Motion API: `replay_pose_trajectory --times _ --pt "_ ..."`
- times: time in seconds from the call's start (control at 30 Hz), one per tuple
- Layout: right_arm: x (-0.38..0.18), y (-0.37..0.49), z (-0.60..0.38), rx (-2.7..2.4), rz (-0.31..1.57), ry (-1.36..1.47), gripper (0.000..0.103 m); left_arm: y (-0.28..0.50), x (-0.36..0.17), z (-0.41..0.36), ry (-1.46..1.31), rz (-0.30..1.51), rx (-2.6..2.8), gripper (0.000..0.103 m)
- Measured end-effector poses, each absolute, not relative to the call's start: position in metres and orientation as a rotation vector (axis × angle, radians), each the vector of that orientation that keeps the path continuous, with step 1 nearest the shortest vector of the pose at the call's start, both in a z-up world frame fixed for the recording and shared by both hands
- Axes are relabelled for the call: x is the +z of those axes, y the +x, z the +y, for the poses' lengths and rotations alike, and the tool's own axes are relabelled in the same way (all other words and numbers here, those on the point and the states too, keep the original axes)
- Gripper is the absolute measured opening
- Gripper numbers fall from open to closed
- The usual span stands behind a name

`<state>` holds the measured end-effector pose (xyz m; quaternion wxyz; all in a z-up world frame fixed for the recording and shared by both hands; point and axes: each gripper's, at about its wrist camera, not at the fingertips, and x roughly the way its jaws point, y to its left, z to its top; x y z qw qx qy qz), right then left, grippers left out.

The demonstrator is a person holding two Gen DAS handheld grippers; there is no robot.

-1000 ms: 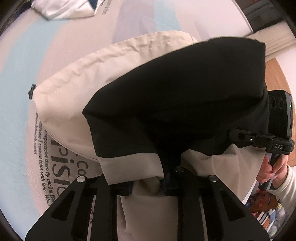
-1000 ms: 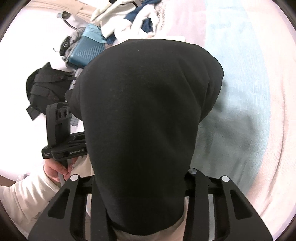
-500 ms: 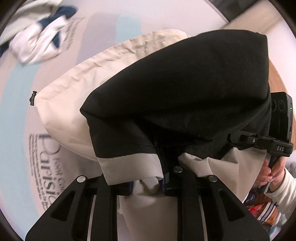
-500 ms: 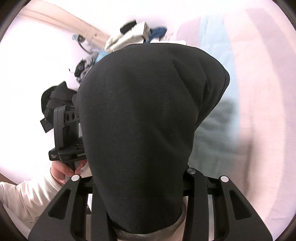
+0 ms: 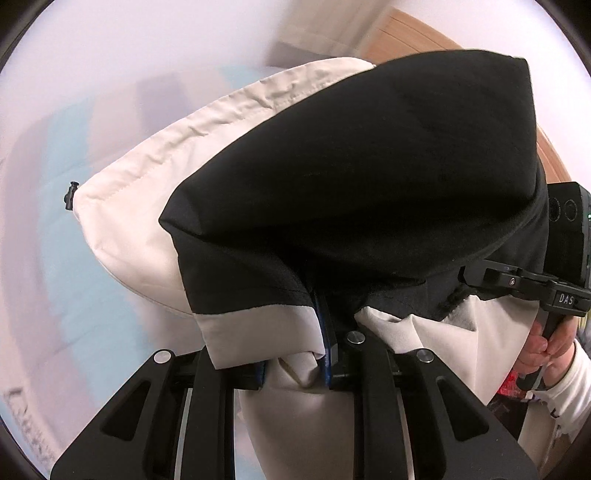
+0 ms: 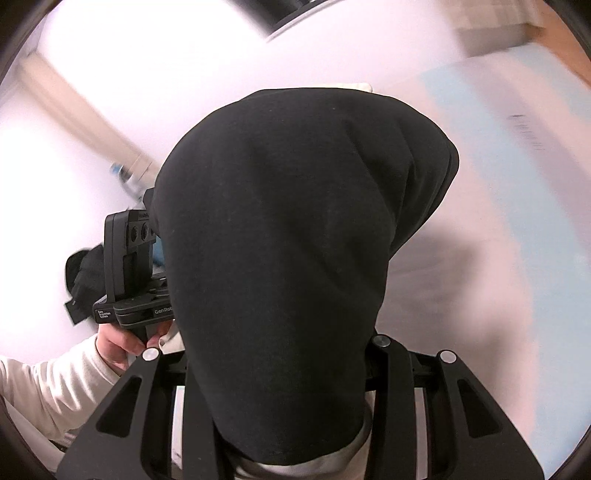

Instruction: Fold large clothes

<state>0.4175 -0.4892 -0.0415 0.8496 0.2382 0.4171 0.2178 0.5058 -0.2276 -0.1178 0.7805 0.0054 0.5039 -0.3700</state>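
Note:
A large black and cream jacket (image 5: 369,177) hangs over both grippers, lifted off the bed. My left gripper (image 5: 295,365) is shut on a bunch of its cream fabric. In the right wrist view the black part of the jacket (image 6: 295,258) drapes over my right gripper (image 6: 291,373) and hides its fingertips; the fabric runs down between the two fingers and appears held there. The right gripper's body (image 5: 554,280) shows at the right of the left wrist view. The left gripper's body (image 6: 129,273) shows at the left of the right wrist view.
A bed cover with pale blue and pink stripes (image 5: 55,277) lies below, blurred; it also shows in the right wrist view (image 6: 517,221). A wooden floor (image 5: 410,33) and a white wall (image 6: 74,129) show behind. A dark object (image 6: 83,273) lies at left.
Both grippers have lifted and tilted upward with the jacket. The pile of clothes and printed text have dropped out of view; wall and floor now show. The background is motion-blurred.

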Motion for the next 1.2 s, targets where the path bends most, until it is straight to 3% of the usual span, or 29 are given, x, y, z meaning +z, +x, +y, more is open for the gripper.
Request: replay_pose_trajectory --times 0.4,0.63,0.8,1.03,1.13,1.2 --pt "-0.068 0.324 -0.776 0.166 0.866 0.587 0.035 0.449 -0.163 -0.551 0.162 1.121 -1.03 0.017" --pt "-0.101 0.313 -0.916 0.064 0.883 0.62 0.035 0.432 -0.198 -0.684 0.182 1.116 -1.04 0.017" --pt "-0.152 0.32 -0.984 -0.003 0.964 0.634 0.037 0.419 -0.249 -0.738 0.221 1.15 -0.993 0.018" --pt "-0.215 0.314 -1.005 -0.07 1.038 0.648 0.048 0.397 -0.293 -0.771 0.283 1.187 -0.866 0.02" --pt "-0.22 0.314 -0.997 -0.128 1.046 0.549 0.066 0.396 -0.315 -0.76 0.297 1.202 -0.834 0.022" --pt "-0.219 0.318 -0.985 -0.159 1.047 0.517 0.072 0.393 -0.323 -0.769 0.312 1.212 -0.818 0.024"
